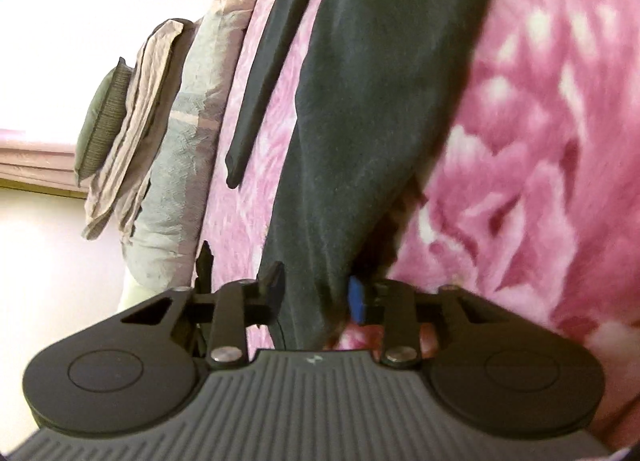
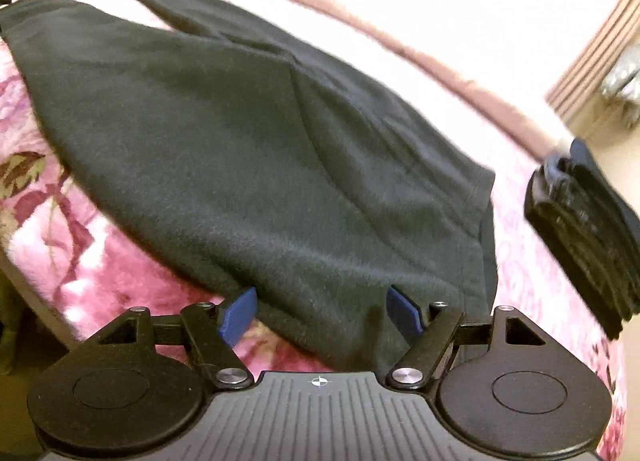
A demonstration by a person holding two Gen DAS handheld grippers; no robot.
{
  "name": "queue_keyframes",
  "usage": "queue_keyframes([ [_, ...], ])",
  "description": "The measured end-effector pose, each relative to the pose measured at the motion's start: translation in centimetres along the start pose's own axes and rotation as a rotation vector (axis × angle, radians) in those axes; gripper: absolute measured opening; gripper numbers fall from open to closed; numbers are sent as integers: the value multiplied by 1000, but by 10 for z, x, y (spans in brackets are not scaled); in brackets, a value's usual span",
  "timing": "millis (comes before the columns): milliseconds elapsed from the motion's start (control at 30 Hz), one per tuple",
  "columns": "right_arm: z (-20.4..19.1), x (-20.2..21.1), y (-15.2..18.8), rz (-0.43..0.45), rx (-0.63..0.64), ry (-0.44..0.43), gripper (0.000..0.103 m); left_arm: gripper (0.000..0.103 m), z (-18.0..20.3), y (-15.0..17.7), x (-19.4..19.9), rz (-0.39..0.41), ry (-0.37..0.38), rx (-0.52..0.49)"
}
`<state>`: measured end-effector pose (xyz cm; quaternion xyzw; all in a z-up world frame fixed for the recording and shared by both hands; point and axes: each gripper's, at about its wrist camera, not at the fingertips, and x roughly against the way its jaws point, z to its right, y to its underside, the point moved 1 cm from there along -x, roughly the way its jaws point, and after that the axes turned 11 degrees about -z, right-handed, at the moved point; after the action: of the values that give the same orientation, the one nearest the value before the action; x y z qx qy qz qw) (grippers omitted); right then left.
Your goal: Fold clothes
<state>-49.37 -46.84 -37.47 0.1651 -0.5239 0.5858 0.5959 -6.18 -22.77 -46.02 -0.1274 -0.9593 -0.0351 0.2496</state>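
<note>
Between the left gripper's (image 1: 316, 297) closed jaws sits an edge of the dark garment (image 2: 240, 141), spread ahead over the pink blanket (image 2: 80, 261), while the right gripper (image 2: 320, 313) straddles the hem wide open, probably needing to clamp before the first fold.

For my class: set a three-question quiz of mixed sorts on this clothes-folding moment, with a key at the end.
1. True or false: the dark garment lies spread on a pink floral blanket.
2. Multiple choice: in the right wrist view, what sits off to the side of the garment, near the right edge? A) a stack of folded dark clothes B) a laundry basket C) a pair of shoes
3. Fill in: the left gripper has dark fabric between its pads, while the right gripper straddles the garment's edge with its jaws standing ____.

Key: 1 true; 2 A; 3 open
</note>
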Motion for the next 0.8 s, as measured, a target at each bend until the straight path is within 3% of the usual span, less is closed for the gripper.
queue_keyframes([
  [133,-1,-2,8,89,15,32,75,7,5,0,-9,6,-39,-6],
  [367,-2,8,30,203,110,104,74,4,8,1,-11,-24,-96,5],
  [567,1,20,59,120,284,205,74,4,2,16,5,-73,-102,-60],
  [800,15,5,80,36,402,290,74,4,-17,33,25,-99,-93,8],
])
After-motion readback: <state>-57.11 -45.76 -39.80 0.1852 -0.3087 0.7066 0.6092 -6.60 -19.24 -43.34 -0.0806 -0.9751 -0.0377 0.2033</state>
